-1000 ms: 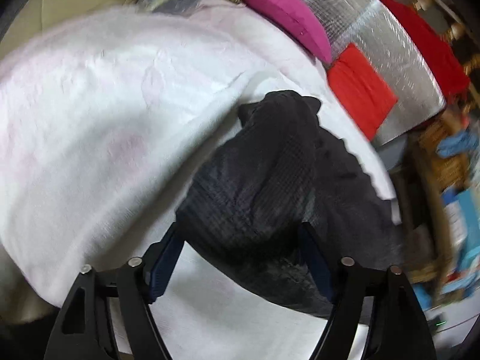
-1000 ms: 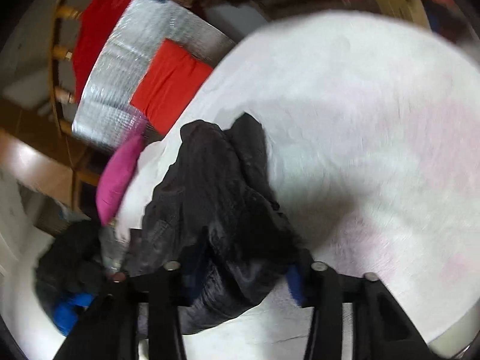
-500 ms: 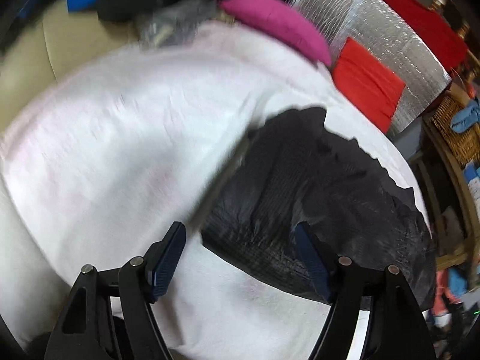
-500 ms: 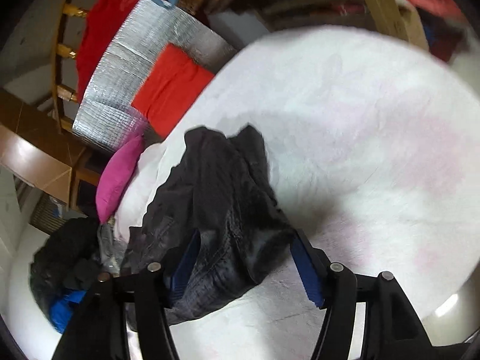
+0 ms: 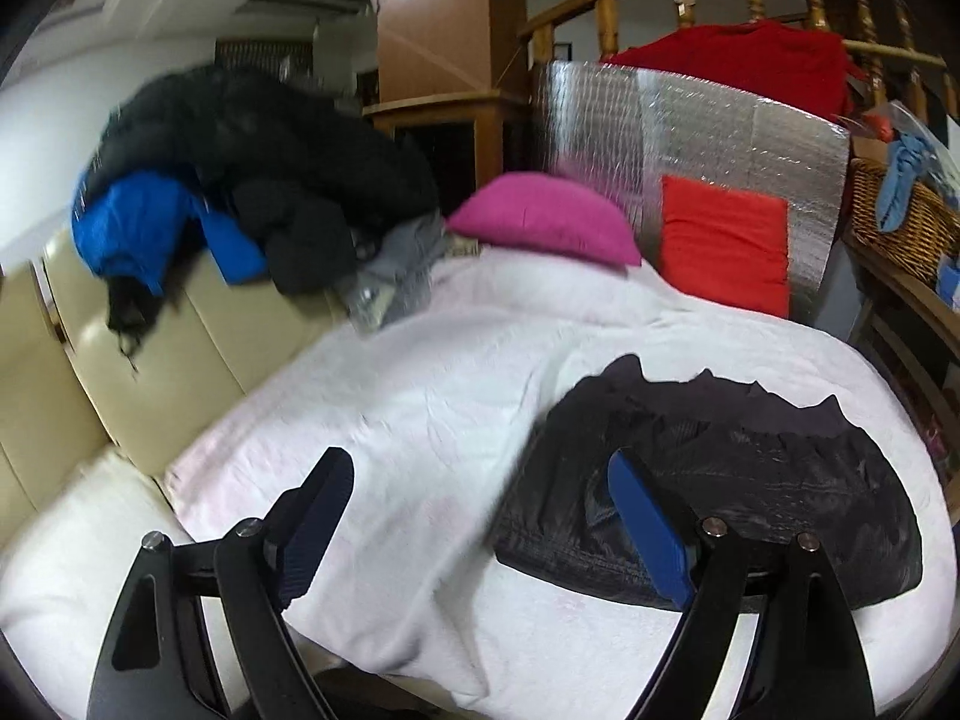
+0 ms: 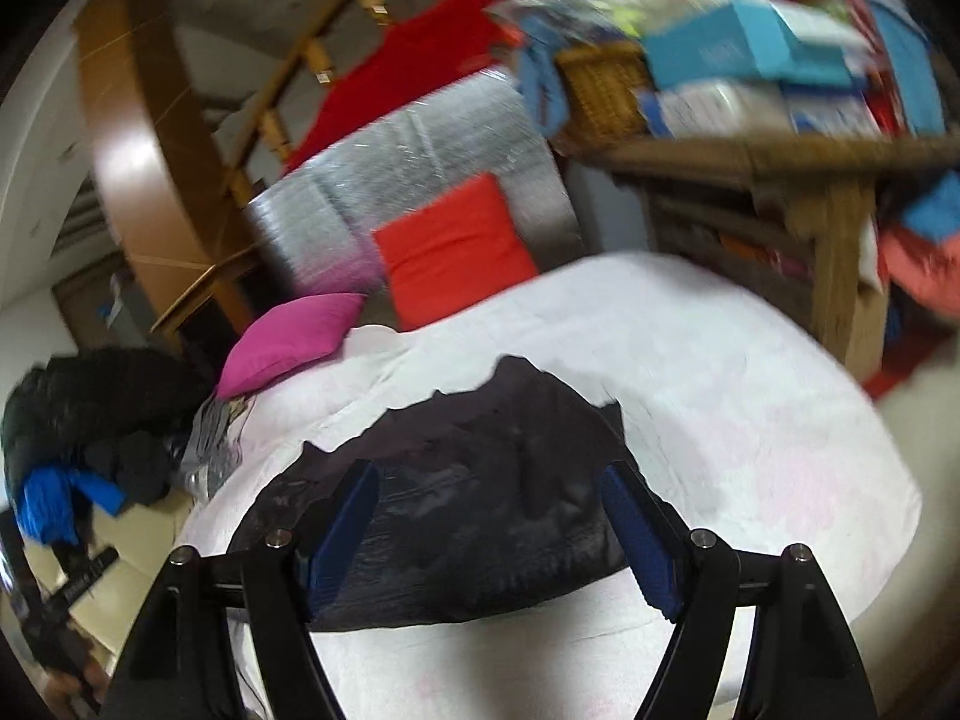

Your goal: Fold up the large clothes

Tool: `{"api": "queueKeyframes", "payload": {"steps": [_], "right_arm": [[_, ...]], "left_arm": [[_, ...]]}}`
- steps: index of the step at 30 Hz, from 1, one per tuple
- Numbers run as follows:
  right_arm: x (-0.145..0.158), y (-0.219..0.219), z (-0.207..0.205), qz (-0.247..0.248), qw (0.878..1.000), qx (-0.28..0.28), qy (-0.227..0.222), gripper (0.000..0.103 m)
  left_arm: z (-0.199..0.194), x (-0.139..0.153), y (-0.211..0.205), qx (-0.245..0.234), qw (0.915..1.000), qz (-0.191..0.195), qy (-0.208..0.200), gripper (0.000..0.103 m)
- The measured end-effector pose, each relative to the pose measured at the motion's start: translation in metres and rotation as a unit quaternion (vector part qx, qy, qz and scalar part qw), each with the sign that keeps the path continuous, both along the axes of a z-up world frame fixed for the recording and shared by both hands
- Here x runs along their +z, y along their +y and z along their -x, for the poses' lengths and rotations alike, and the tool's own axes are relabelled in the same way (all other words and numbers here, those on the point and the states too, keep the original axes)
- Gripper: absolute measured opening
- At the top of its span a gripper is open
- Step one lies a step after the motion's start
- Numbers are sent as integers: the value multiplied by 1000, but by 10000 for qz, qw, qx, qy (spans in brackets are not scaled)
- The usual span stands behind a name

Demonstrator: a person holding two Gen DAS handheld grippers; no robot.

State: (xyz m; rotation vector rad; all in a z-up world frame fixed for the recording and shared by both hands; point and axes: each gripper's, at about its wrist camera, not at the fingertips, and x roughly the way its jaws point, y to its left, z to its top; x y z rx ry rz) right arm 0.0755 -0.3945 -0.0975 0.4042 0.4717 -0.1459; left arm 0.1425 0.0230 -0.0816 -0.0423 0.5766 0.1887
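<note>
A folded black garment lies flat on the white blanket that covers the sofa; it also shows in the right wrist view. My left gripper is open and empty, raised above the blanket to the left of the garment, with its right finger over the garment's left edge. My right gripper is open and empty, held above the garment's near part. The left gripper shows at the lower left of the right wrist view.
A pile of black and blue coats sits on the cream sofa back. A pink pillow, a red cushion and a silver foil panel stand behind. A wicker basket and a cluttered wooden shelf are at right.
Both grippers let go of the black garment and drew back and upward. The garment now lies flat on the blanket instead of hanging bunched between the fingers.
</note>
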Motion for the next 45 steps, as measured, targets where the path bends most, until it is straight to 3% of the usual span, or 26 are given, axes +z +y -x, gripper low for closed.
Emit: {"api": "queueKeyframes", "payload": {"steps": [14, 23, 25, 36, 45], "right_arm": [[52, 93, 45, 1227, 9908, 524, -210, 80], [77, 133, 77, 1620, 9833, 724, -409, 80], [83, 140, 86, 1722, 9815, 692, -467, 80], [97, 152, 112, 1767, 9820, 531, -398, 80], [101, 152, 121, 1737, 9829, 500, -367, 80]], "left_arm": [[70, 60, -31, -326, 9942, -608, -825, 96], [106, 89, -47, -476, 9896, -783, -1106, 97], [115, 96, -50, -499, 9883, -801, -1200, 102], [153, 129, -56, -581, 9847, -655, -1506, 103], [164, 138, -54, -508, 9834, -663, -1608, 103]]}}
